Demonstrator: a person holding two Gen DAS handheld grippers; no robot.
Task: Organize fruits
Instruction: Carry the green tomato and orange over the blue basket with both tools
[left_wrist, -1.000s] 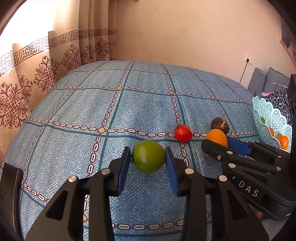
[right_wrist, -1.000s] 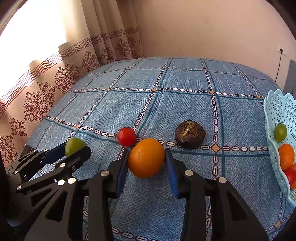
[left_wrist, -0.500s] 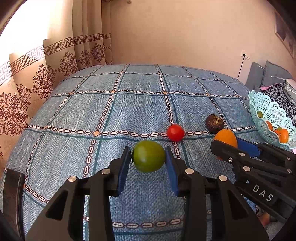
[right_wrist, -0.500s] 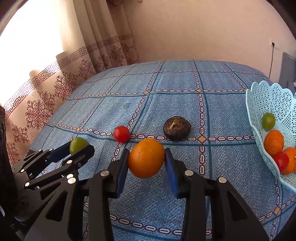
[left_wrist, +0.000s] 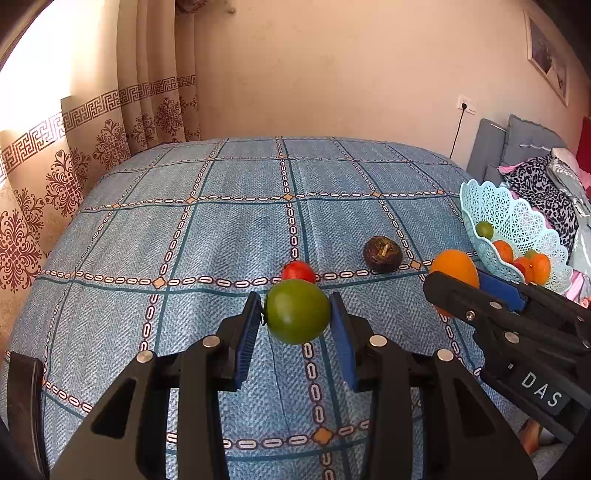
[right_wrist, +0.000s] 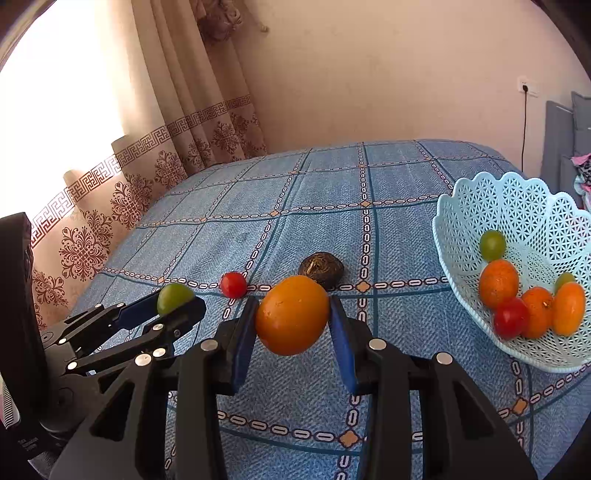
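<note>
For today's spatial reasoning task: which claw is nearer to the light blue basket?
Right. The right claw, shut on the orange, sits beside the basket. The left claw, shut on the green fruit, is farther from it, beyond the right claw.

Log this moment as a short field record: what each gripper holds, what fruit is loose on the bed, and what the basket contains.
left gripper: shut on green fruit, held above the bedspread
right gripper: shut on orange, also off the surface
loose on bedspread: red tomato; dark brown fruit
basket: light blue lattice, at the right edge of the bed
basket contents: several orange fruits, a red one, two green ones
task status: two held fruits not yet in the basket
</note>
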